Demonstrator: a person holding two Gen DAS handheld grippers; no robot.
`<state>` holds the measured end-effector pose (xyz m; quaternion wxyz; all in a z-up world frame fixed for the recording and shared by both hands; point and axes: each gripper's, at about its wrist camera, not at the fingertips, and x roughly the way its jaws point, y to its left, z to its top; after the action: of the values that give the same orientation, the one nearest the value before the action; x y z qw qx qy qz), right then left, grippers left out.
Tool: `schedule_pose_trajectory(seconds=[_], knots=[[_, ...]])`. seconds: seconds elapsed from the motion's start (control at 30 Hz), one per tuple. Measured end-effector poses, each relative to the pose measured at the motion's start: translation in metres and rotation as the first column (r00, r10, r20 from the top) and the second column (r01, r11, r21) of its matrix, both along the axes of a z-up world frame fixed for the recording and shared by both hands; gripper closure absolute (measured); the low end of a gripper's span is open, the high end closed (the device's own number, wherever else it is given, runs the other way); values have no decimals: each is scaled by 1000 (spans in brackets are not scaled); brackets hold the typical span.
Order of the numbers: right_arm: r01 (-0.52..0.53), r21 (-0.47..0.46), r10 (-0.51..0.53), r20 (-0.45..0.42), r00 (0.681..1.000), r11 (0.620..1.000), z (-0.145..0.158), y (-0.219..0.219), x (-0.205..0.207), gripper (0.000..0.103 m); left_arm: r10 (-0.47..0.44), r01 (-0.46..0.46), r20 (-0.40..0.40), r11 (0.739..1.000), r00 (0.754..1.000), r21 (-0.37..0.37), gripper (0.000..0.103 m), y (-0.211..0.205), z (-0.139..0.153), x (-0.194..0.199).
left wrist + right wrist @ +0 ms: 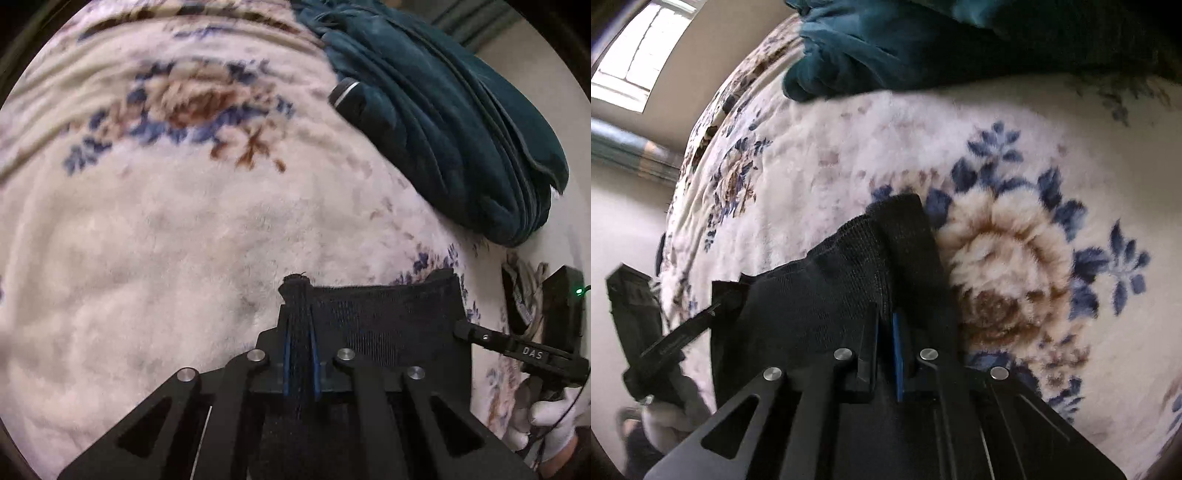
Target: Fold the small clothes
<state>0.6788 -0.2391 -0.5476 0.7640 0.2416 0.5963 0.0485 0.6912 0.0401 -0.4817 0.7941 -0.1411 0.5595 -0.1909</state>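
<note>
A small black knit garment (388, 317) is held stretched between both grippers above a fluffy white floral blanket (166, 240). My left gripper (300, 317) is shut on one bunched edge of it. My right gripper (886, 314) is shut on the other edge, where the black garment (820, 288) drapes over its fingers. In the left wrist view the right gripper (461, 328) comes in from the right and touches the garment's right edge. In the right wrist view the left gripper (713, 310) shows at the left edge of the cloth.
A dark teal quilted blanket (443, 122) lies bunched at the blanket's far side, also in the right wrist view (886, 48). A small black cylinder (343, 92) lies by it. A white-gloved hand (546, 417) holds the right gripper. A window (639, 51) is at upper left.
</note>
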Motion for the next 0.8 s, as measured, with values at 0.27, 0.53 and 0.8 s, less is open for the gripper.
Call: schedule_pose_trajectory(seconds=[0.27, 0.53, 0.8], knots=[[79, -58, -77, 25, 997, 995, 4, -10, 6, 97, 18, -13, -74, 998, 997, 66, 96, 7, -38, 19], [44, 11, -43, -85, 995, 999, -14, -17, 14, 64, 110, -113, -93, 993, 990, -31, 79, 34, -8, 5], [-43, 56, 46, -57, 997, 998, 37, -31, -46, 0, 254, -251, 13, 962, 967, -110, 7, 52, 77, -92]])
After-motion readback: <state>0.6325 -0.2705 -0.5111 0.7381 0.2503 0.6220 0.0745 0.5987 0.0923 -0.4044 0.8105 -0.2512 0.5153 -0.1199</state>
